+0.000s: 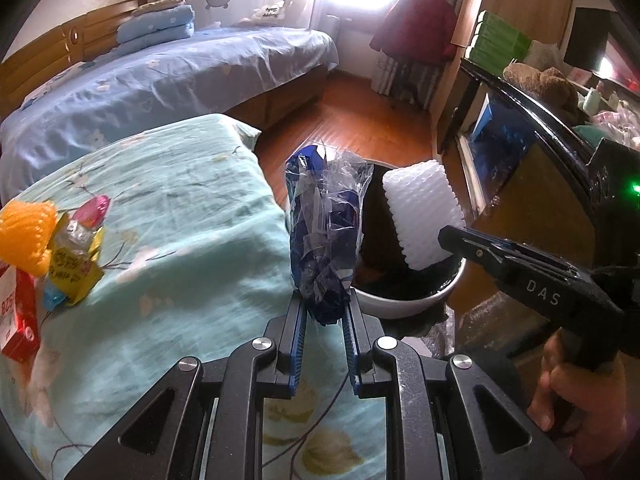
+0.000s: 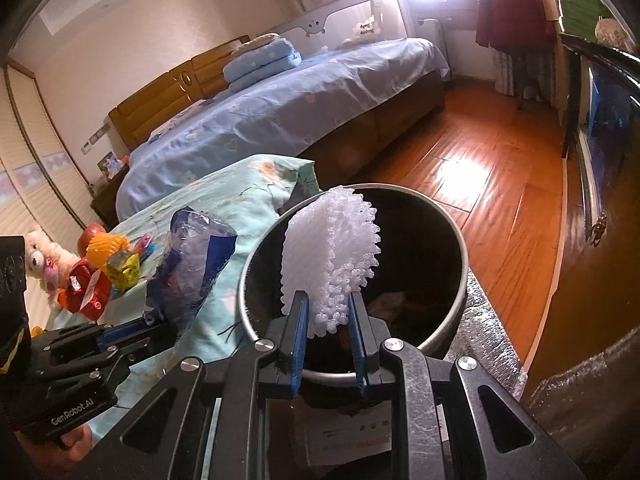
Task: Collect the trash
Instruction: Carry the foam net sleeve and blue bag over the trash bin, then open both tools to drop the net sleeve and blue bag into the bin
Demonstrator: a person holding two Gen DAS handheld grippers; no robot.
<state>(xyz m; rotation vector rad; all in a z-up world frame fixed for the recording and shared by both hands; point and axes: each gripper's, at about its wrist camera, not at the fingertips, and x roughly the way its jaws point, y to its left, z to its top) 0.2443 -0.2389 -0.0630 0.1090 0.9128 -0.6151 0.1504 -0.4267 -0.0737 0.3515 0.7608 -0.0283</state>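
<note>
Left wrist: my left gripper [image 1: 325, 308] pinches a crinkled clear-and-blue plastic bag [image 1: 324, 224] at the bin's near rim | right gripper [image 2: 329, 314] clamps knobbly white foam netting [image 2: 332, 256] over the round, dark-lined bin [image 2: 460, 280] | 1 glossy red box [image 1: 18, 320] on the soft teal blanket [image 1: 180, 216]

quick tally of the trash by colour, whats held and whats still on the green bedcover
white: 1, foam net in the right hand-held gripper over the bin
blue and clear: 1, plastic wrapper in the left hand-held gripper
orange: 1, foam net
yellow: 1, packet
red: 1, carton
pink: 1, wrapper
total: 6
</note>
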